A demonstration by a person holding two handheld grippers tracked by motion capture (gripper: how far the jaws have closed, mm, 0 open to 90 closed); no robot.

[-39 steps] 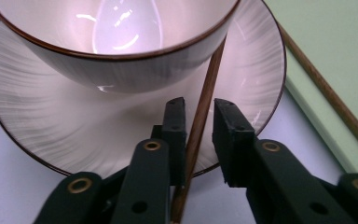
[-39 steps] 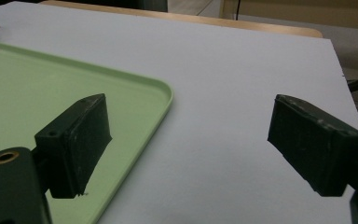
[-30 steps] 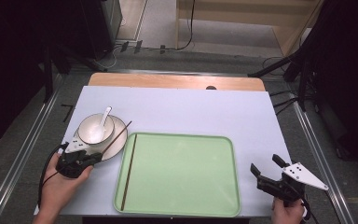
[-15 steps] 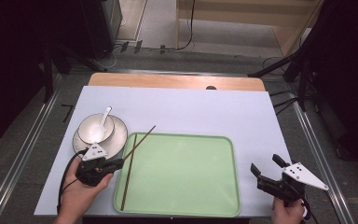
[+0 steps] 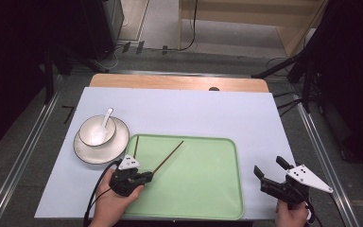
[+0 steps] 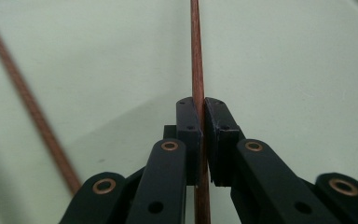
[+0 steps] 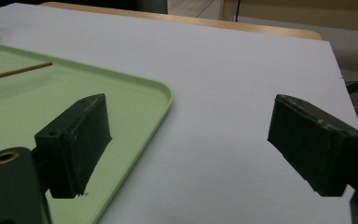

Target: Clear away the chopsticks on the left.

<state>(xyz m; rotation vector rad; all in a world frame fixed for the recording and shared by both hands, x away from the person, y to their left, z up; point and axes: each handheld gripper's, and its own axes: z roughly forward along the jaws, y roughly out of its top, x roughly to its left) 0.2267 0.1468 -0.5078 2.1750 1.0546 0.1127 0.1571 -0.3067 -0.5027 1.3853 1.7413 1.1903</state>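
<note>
My left gripper (image 5: 147, 176) is over the near left part of the green tray (image 5: 203, 194), shut on a brown chopstick (image 5: 169, 156) that points away to the far right above the tray. In the left gripper view the pads (image 6: 189, 116) clamp this chopstick (image 6: 196, 46), which runs straight ahead from my left gripper (image 6: 201, 105). A second chopstick (image 5: 135, 145) lies along the tray's left edge and shows as a blurred stick (image 6: 28, 100). My right gripper (image 5: 268, 166) is open with nothing in it, over the white table right of the tray; its jaws stand wide around my right gripper (image 7: 189, 116).
A white bowl (image 5: 93, 133) with a white spoon (image 5: 106, 118) in it sits on a plate (image 5: 103, 153) left of the tray. The white tabletop (image 5: 194, 113) reaches to a wooden strip (image 5: 170, 81) at the far edge. The tray's rim (image 7: 165, 100) lies left of my right jaws.
My left gripper has moved right with the chopstick, from beside the plate to over the tray's near left part. The right gripper has stayed where it was.
</note>
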